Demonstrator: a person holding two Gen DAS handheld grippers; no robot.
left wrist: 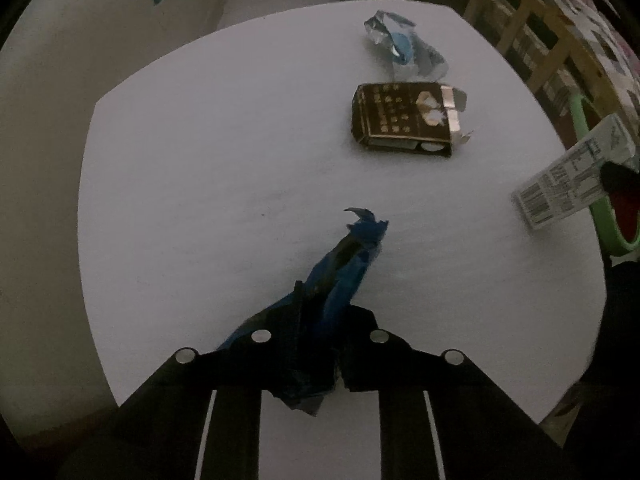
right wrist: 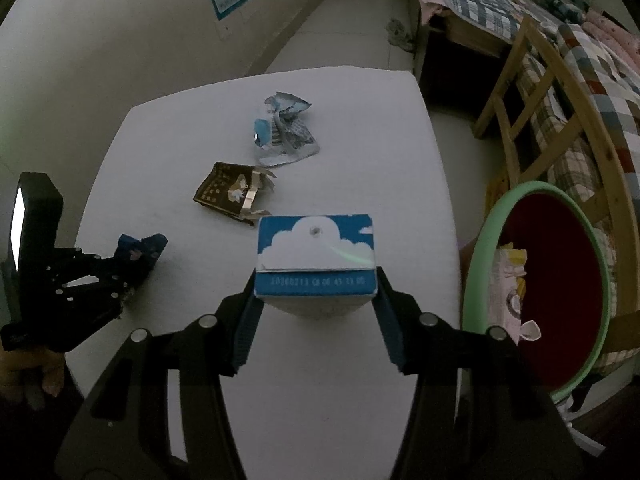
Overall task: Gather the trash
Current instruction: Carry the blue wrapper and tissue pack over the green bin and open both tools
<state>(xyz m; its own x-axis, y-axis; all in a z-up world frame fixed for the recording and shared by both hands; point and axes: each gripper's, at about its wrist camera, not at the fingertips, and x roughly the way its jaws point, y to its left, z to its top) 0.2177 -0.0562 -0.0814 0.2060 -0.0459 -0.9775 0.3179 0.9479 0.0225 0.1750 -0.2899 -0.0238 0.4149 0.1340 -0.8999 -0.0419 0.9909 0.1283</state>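
My left gripper (left wrist: 334, 320) is shut on a crumpled blue wrapper (left wrist: 352, 252), which sticks out ahead of the jaws over the white table (left wrist: 200, 160); the same gripper (right wrist: 136, 264) shows at the left of the right wrist view. My right gripper (right wrist: 316, 312) is shut on a blue and white carton (right wrist: 316, 256), held above the table's near side; that carton (left wrist: 572, 176) appears at the right edge of the left wrist view. A dark box with gold print (left wrist: 404, 120) (right wrist: 230, 196) lies mid-table. A crumpled silver-blue wrapper (left wrist: 404, 46) (right wrist: 284, 128) lies beyond it.
A red bin with a green rim (right wrist: 480, 240) (left wrist: 600, 216) stands right of the table, with pale trash (right wrist: 508, 292) inside. A wooden chair (right wrist: 532, 92) and a bed with a checked quilt (right wrist: 500, 4) stand at the far right. A wall (right wrist: 120, 40) runs along the left.
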